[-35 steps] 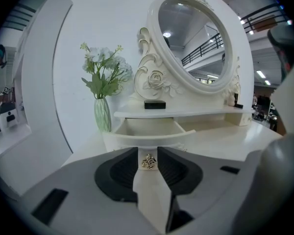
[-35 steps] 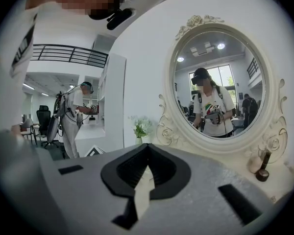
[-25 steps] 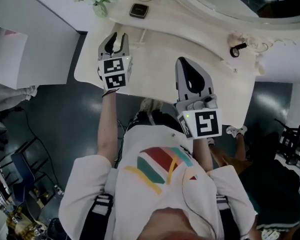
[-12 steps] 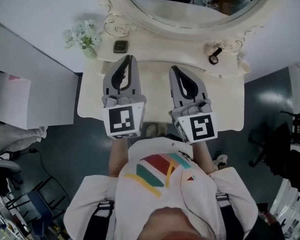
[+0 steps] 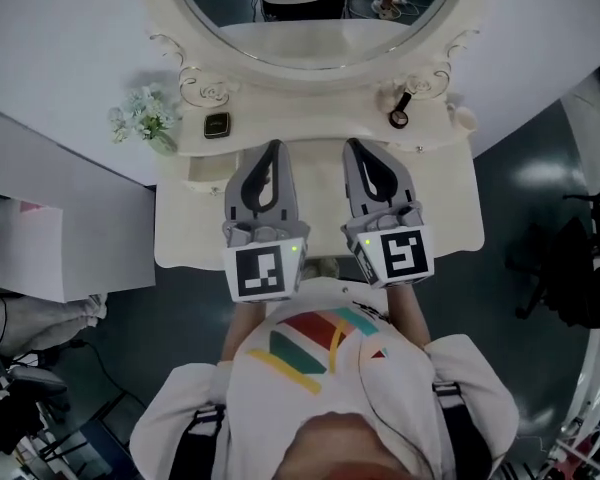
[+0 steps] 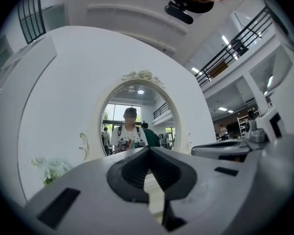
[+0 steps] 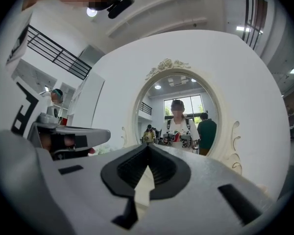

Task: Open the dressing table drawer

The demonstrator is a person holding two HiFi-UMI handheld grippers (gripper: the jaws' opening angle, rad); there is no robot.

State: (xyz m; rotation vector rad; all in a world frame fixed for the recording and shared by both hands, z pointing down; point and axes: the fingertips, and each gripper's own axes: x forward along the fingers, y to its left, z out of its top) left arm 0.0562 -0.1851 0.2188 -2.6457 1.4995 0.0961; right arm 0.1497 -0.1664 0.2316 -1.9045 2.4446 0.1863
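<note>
Holding left hand-held gripper [image 5: 272, 145] and right hand-held gripper [image 5: 352, 144] side by side above the dressing table's tabletop [image 5: 450, 208], tips toward the oval mirror [image 5: 310, 13] ahead. Both pairs of jaws together, empty (left just closed further). Drawer hidden from above.

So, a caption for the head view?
Grey left gripper, just closed empty, and shut right gripper above the cream dressing table with oval mirror.

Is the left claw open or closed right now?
Shut. The left gripper has just been closing; its jaw tips meet, with nothing between them.
</note>
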